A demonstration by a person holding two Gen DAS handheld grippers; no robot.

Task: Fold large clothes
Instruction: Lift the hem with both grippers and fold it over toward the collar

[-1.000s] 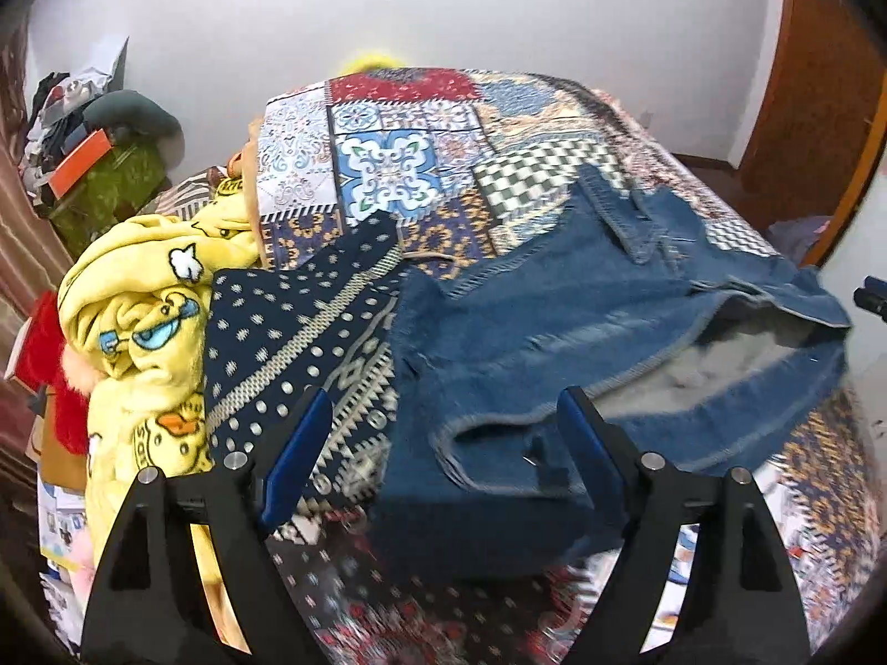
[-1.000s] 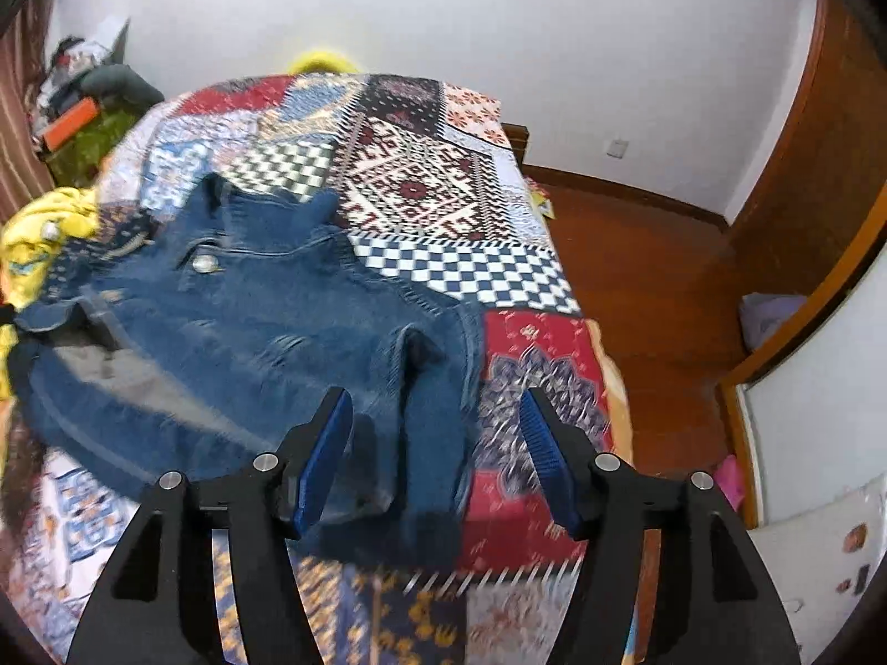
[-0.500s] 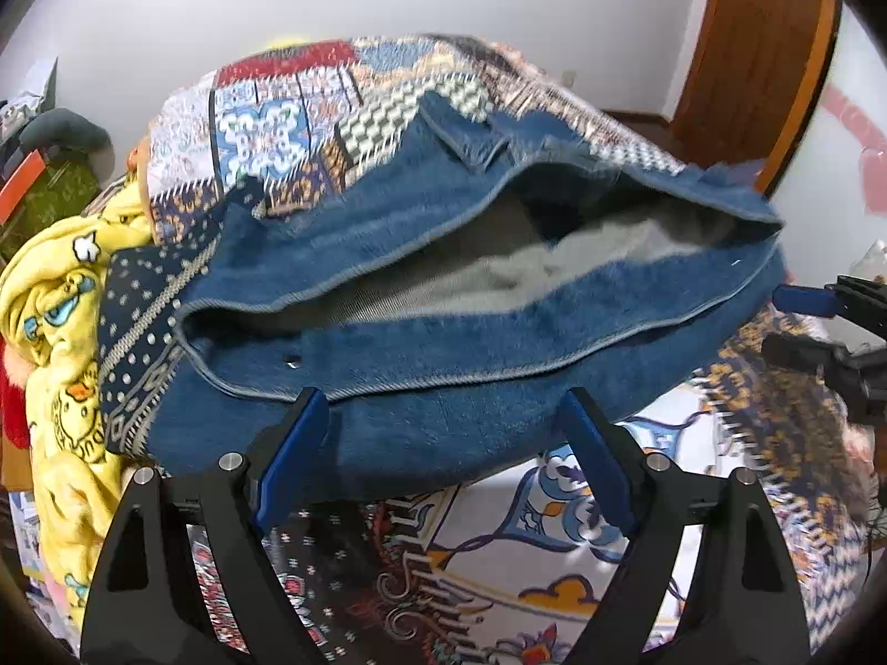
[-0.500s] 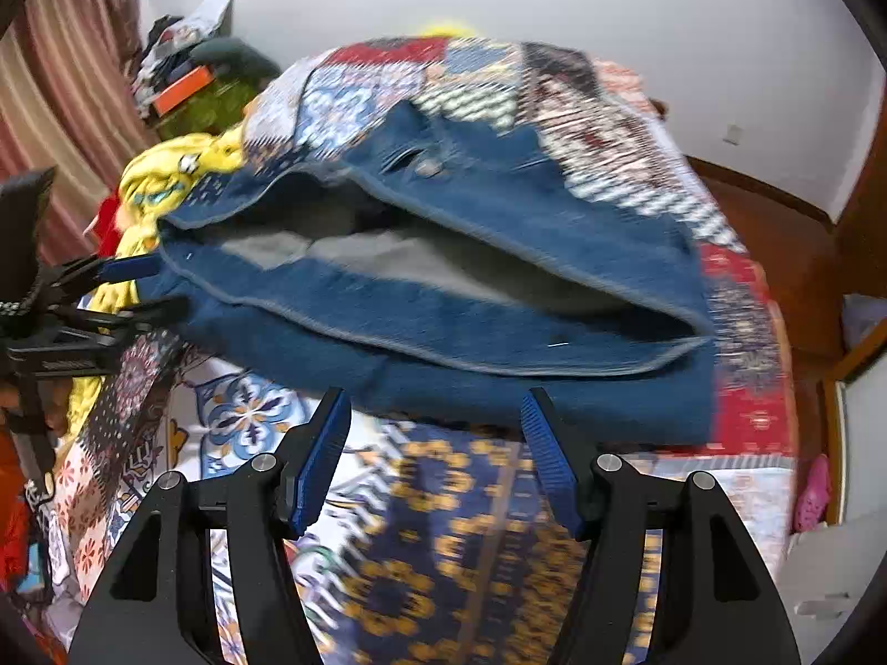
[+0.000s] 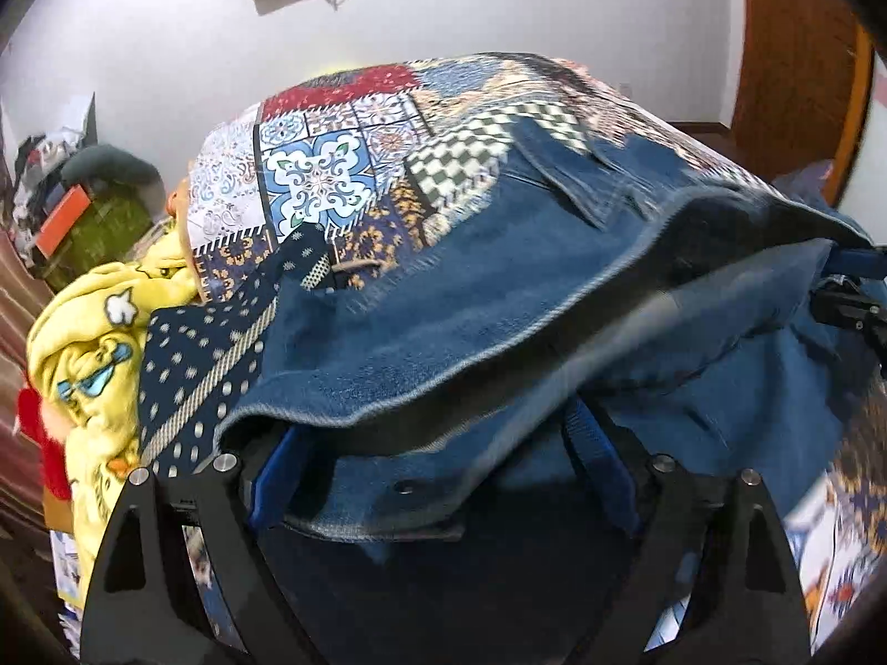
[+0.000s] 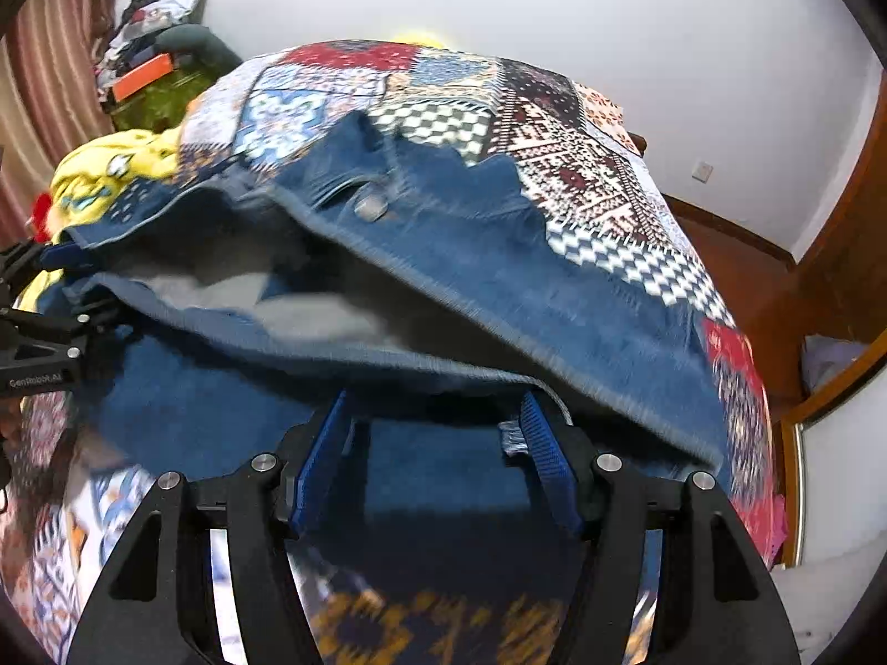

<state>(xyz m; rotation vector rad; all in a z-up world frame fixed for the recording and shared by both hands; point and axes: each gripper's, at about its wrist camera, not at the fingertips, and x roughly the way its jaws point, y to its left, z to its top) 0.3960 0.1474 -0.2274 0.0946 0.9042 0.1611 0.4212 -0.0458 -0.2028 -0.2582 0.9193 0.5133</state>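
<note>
A blue denim jacket (image 5: 471, 288) with grey lining lies across the patchwork bed; it also shows in the right wrist view (image 6: 499, 255). My left gripper (image 5: 438, 476) is open, its blue pads either side of the jacket's near hem at its left end. My right gripper (image 6: 435, 460) is open, pads either side of the hem at its right end. The hem edge drapes over the fingertips in both views. Each gripper shows at the edge of the other's view: the right one (image 5: 848, 299), the left one (image 6: 44, 332).
A yellow cartoon blanket (image 5: 94, 343) and a navy dotted cloth (image 5: 205, 354) lie left of the jacket. A cluttered green box (image 5: 94, 221) stands at the far left. A wooden door (image 5: 798, 55) and floor (image 6: 732, 255) are to the right of the patchwork bed (image 6: 582, 155).
Both grippers have moved in close to the jacket's near hem, from well short of it to straddling it. The jacket's top layer has shifted and now hangs over the fingertips.
</note>
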